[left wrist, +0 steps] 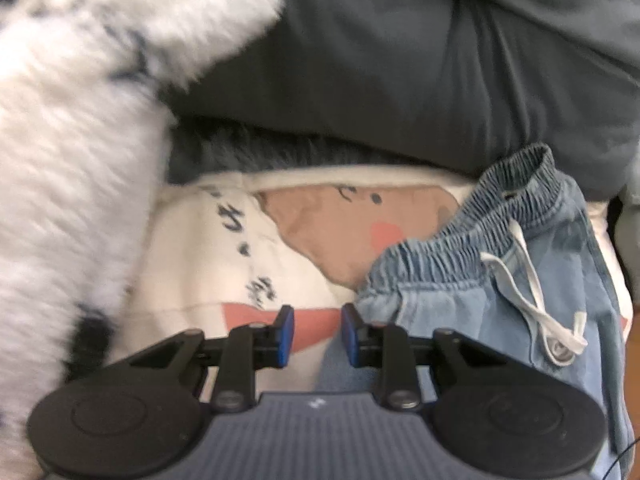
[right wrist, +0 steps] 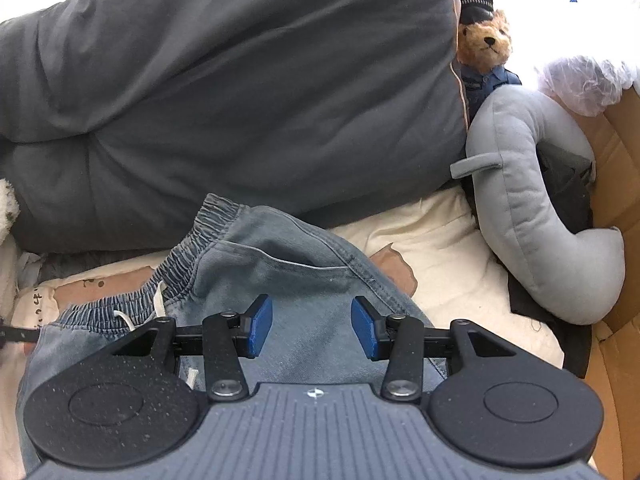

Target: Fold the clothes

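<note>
Light blue denim shorts (left wrist: 492,280) with an elastic waistband and a white drawstring (left wrist: 532,292) lie bunched on a cream printed blanket (left wrist: 200,248). My left gripper (left wrist: 318,336) hovers open just left of the waistband's edge, nothing between its blue pads. In the right wrist view the same shorts (right wrist: 288,256) spread under my right gripper (right wrist: 312,328), which stands open above the denim with its pads apart and empty. The lower legs of the shorts are hidden beneath both grippers.
A dark grey duvet (right wrist: 224,92) piles up behind the shorts. A fluffy white plush (left wrist: 72,152) crowds the left. At the right sit a grey plush (right wrist: 532,208), a teddy bear in uniform (right wrist: 486,48) and a cardboard box (right wrist: 616,168).
</note>
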`<state>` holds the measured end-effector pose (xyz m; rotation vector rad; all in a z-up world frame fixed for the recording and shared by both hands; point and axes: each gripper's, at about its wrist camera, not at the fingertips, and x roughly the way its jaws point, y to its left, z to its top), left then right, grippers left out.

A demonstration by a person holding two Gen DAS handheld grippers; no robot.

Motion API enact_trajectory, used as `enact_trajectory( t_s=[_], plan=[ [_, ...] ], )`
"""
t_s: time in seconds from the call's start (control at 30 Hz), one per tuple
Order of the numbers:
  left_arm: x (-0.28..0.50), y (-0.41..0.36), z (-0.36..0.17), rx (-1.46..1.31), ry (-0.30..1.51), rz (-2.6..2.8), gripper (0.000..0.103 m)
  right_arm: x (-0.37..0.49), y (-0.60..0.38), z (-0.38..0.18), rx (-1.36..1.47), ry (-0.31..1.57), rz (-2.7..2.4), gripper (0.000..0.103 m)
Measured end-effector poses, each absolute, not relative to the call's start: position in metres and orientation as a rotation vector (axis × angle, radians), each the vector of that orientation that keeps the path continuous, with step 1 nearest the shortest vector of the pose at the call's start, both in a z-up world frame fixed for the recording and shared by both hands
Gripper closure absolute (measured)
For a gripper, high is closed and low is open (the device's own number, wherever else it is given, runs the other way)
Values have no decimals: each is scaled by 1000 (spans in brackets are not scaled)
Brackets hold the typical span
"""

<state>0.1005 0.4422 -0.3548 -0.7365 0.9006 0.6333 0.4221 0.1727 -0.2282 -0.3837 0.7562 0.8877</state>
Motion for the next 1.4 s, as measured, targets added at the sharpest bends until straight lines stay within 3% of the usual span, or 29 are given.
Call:
enact_trajectory(
  t_s=[0.5, 0.6, 0.67, 0.73, 1.0, 1.1, 1.2, 1.27, 1.4],
  plan=[
    [109, 426, -367, -807, 919, 497, 77, 436, 202, -226, -399, 759, 903, 51],
    [115, 419, -369, -797, 931, 457, 69, 434, 205, -229, -410, 764, 907, 51],
    [119, 414, -370, -770, 943, 445, 53, 434, 207, -230, -418, 765, 909, 51],
    [122, 412, -373, -770, 953, 454, 47, 434, 208, -230, -428, 766, 912, 51],
    [135, 401, -384, -822, 938, 379, 47, 444, 214, -231, -446, 768, 902, 51],
    [148, 393, -388, -805, 940, 369, 42, 445, 218, -231, -447, 770, 901, 51],
    [152, 389, -385, -769, 929, 384, 48, 442, 220, -232, -459, 767, 907, 51],
    [146, 392, -381, -764, 921, 392, 66, 440, 220, -233, -467, 765, 912, 51],
    [135, 396, -363, -699, 899, 418, 76, 438, 221, -232, -472, 765, 917, 51]
  ],
)
